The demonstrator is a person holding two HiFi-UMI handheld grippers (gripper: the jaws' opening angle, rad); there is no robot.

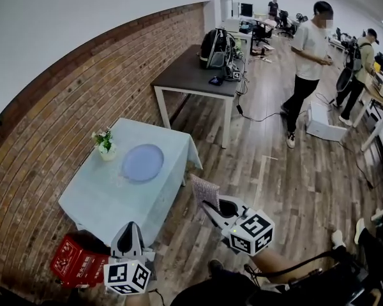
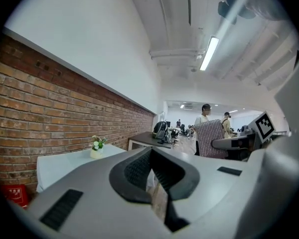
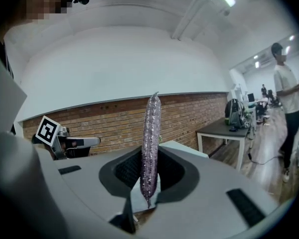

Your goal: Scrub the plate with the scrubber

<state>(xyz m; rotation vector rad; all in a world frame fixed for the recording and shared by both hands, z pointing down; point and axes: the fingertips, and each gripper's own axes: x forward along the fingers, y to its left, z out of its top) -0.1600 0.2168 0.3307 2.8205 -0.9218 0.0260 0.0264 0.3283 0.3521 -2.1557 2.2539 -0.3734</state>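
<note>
- The left gripper is held low at the near end of the table. Its jaws are pressed together with nothing between them.
- The right gripper is pinched shut on the scrubber, which stands upright out of the jaws, off the table's near right corner.
- A red box is seen on the floor beside the left gripper.
- The table, draped in a pale blue cloth, lies ahead of both grippers.
- The plate rests flat on the far half of that table, well apart from the scrubber, so no scrubbing is judged to be begun.
- The approach is judged to be the step in hand: the scrubber is best carried over the cloth and tilted, so that a broad face meets the plate rather than its edge.
- The plate is likely to slide on the cloth, so it is best steadied at the rim with the left gripper.
- A flower pot stands just beside the plate and is to be kept clear of.
- A dark table carrying a backpack stands farther along the brick wall.
- Counted: two grippers, one scrubber, one plate, one flower pot, one red box, two tables, three standing people beyond.
</note>
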